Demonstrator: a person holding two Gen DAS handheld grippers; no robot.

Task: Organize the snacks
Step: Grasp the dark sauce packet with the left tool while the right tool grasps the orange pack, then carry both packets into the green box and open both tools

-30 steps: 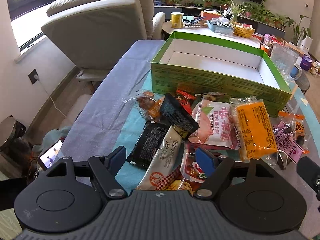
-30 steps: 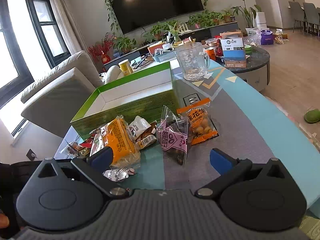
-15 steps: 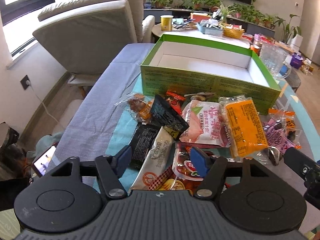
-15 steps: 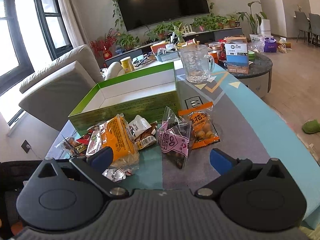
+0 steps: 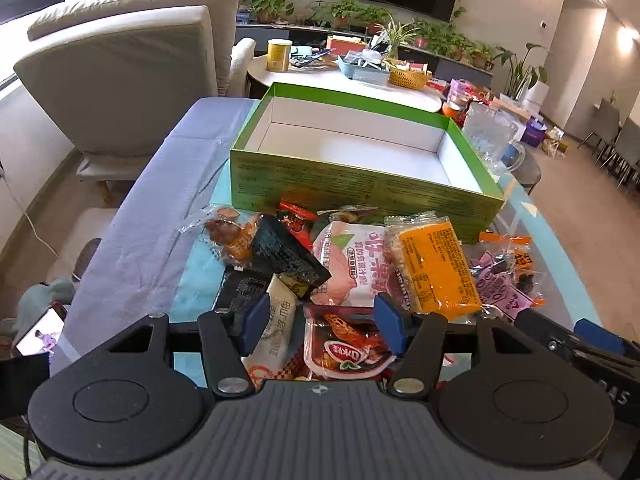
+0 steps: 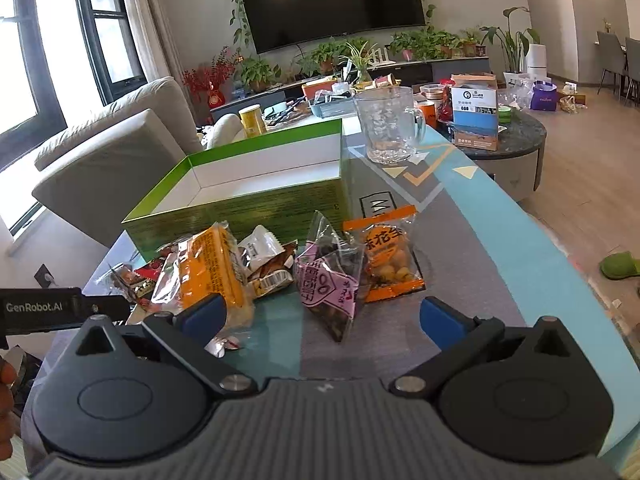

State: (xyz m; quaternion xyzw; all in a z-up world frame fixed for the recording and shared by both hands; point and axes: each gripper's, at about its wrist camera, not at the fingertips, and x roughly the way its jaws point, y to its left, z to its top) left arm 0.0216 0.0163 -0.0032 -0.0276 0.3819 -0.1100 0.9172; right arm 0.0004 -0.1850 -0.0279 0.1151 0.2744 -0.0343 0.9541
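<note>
Left tongs [image 5: 320,322] hover low over the near end of the snack heap, jaws closing, with a red sauce pouch [image 5: 344,350] and a white cracker packet [image 5: 276,328] between the blue pads [image 5: 253,322]; neither pad is seen pressing on a pack, so nothing is pinched. Right tongs [image 6: 322,318] stand spread and empty, a bare stretch of worktop [image 6: 500,248] between the pads, with the tip of a pink triangular bag [image 6: 328,284] reaching into the gap. Its left pad [image 6: 204,316] sits just beside an orange wrapped cake [image 6: 212,268].

Beyond the left tongs the snacks lie heaped and overlapping: a black sachet [image 5: 288,256] tilted over a darker flat pack [image 5: 244,290], a pink-and-white pouch [image 5: 352,268] in the middle, the orange cake to its right, and a clear bag of brown pieces [image 5: 224,232] at the left edge. In the right wrist view an orange peanut bag [image 6: 386,252] lies flat just behind the pink bag, touching it.

Behind the heap stands the green box [image 5: 360,188], open at the top, its white inside bare. A glass mug [image 6: 390,124] stands upright past the box's right corner. Farther off are a beige armchair [image 5: 132,68] and a wall-mounted television [image 6: 332,0]
</note>
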